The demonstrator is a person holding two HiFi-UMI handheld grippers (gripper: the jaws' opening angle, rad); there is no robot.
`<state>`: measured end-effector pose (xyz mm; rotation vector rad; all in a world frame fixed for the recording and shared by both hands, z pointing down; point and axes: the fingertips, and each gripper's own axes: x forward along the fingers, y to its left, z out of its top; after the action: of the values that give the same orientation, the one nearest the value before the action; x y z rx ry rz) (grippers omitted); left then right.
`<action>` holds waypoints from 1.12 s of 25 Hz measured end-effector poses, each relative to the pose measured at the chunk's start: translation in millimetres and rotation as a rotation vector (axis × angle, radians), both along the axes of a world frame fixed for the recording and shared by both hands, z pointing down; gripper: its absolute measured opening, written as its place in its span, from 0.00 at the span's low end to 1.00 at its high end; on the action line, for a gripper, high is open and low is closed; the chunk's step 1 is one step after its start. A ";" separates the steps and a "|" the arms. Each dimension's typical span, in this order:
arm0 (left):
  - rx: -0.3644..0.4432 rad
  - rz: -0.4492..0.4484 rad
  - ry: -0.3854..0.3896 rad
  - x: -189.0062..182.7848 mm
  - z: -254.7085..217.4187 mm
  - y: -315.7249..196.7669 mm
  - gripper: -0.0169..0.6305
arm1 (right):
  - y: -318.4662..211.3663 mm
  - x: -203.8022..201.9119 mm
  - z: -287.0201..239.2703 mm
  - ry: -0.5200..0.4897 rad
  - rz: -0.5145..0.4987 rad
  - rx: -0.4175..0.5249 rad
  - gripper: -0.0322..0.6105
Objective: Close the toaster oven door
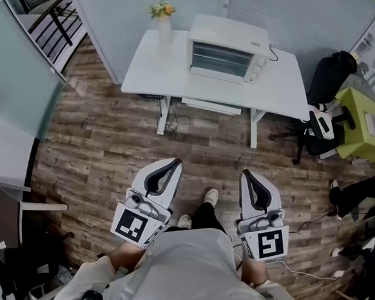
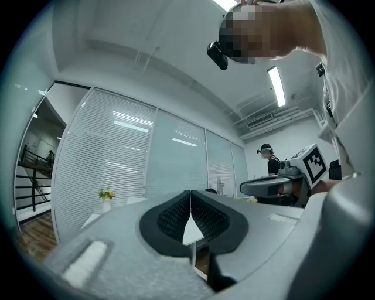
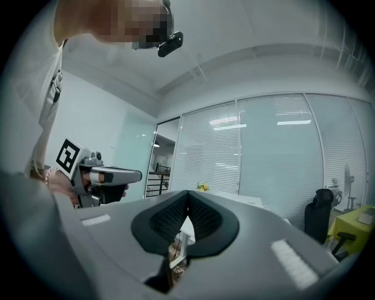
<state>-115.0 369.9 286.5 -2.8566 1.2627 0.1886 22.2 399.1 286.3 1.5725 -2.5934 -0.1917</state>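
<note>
The white toaster oven [image 1: 228, 49] stands on the white table [image 1: 180, 74] at the far side of the room, its glass front towards me. From here I cannot tell whether its door is ajar. Both grippers are held side by side in front of my body, well short of the table. The left gripper [image 1: 173, 163] [image 2: 190, 193] has its jaws together with nothing between them. The right gripper [image 1: 246, 175] [image 3: 187, 193] is likewise shut and empty. Each gripper also shows in the other's view: the right gripper [image 2: 275, 186] and the left gripper [image 3: 108, 176].
A vase of flowers [image 1: 163, 21] stands on the table's left end. A black office chair [image 1: 329, 73] and a yellow-green unit [image 1: 364, 124] are at the right, with another person's legs [image 1: 359, 192] beyond. Dark furniture [image 1: 2, 209] lies at the left. Wood floor [image 1: 110, 146] stretches between me and the table.
</note>
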 end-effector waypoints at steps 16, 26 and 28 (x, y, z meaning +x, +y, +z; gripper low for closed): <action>0.002 0.008 -0.015 93.2 -9.2 -112.2 0.04 | -113.9 95.9 0.9 -0.026 0.012 -0.009 0.06; -0.009 0.001 -0.029 142.4 -6.6 -162.3 0.04 | -164.0 145.8 4.4 -0.047 0.005 -0.019 0.06; -0.009 0.002 -0.032 152.4 -5.6 -170.6 0.04 | -171.8 154.8 5.5 -0.049 0.005 -0.020 0.06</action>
<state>37.3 199.4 280.9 -2.8572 1.2579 0.1368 177.0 227.2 291.8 1.5963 -2.6196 -0.1277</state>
